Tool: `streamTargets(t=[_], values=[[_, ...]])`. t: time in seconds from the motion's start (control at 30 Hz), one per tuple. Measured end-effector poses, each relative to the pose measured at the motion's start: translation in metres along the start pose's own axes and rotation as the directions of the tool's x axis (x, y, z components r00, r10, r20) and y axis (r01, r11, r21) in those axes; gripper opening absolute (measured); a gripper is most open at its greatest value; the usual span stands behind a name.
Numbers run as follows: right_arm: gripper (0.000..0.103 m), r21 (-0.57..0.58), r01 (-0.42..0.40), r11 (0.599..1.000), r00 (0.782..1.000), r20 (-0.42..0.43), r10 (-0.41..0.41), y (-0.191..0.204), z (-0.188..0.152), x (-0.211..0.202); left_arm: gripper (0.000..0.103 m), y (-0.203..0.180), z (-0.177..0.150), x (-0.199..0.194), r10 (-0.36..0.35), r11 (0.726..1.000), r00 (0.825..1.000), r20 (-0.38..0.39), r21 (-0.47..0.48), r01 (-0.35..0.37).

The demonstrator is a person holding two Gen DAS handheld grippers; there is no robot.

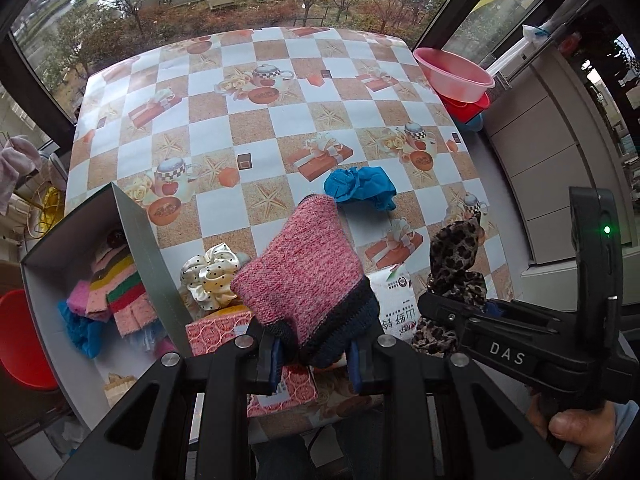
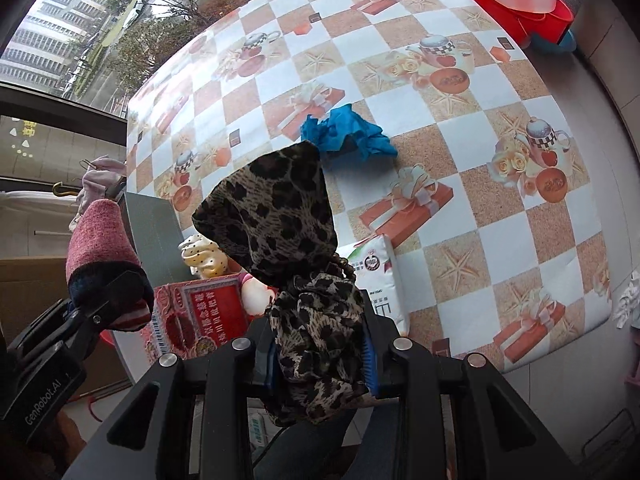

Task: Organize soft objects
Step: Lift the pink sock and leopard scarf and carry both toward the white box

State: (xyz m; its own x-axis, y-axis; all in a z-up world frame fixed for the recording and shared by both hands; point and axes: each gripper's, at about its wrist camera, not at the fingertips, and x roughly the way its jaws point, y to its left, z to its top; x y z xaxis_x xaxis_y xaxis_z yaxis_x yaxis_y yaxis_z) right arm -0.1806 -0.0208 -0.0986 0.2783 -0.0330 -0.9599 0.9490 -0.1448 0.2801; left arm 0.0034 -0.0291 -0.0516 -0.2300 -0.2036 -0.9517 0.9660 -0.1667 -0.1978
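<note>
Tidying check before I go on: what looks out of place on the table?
The blue cloth lies crumpled alone mid-table, apart from the box that holds the sorted soft things. The cream scrunchie sits just outside the box wall. Nothing looks spilled or damaged.

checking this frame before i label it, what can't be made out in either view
- Left wrist view: the open grey box has its near end cut off by the left gripper, and its wall hides part of the cream polka-dot scrunchie.
- Right wrist view: the leopard-print fabric scrunchie in the right gripper covers part of the crumpled blue cloth.
- Both views: print on the white packet is too small to read.
</note>
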Motion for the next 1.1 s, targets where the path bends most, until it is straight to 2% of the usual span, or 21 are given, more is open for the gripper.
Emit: streamTargets(t=[0.13, 0.3, 0.77, 1.1], values=[[0.033, 0.005, -0.013, 1.0, 1.0, 0.016, 0.012, 0.014, -0.015, -0.008, 0.027, 0.003, -0.015, -0.014, -0.013, 1.0, 1.0, 0.017, 0.018, 0.013], [0.033, 0.005, -0.036, 0.999, 0.999, 0.037, 0.035, 0.033, -0.031, -0.018, 0.027, 0.018, -0.034, -0.031, 0.015, 1.0, 0.998, 0.054, 0.023, -0.016], [0.033, -0.15, -0.034, 0.988, 0.996, 0.075, 0.046, 0.117, -0.059, -0.024, 0.027, 0.115, -0.074, -0.05, 0.064, 0.987, 0.995, 0.076, -0.152, -0.052], [0.033, -0.274, -0.025, 0.961, 0.995, 0.086, 0.05, 0.176, -0.074, -0.017, 0.027, 0.163, -0.094, -0.069, 0.099, 0.968, 0.988, 0.117, -0.242, -0.068]])
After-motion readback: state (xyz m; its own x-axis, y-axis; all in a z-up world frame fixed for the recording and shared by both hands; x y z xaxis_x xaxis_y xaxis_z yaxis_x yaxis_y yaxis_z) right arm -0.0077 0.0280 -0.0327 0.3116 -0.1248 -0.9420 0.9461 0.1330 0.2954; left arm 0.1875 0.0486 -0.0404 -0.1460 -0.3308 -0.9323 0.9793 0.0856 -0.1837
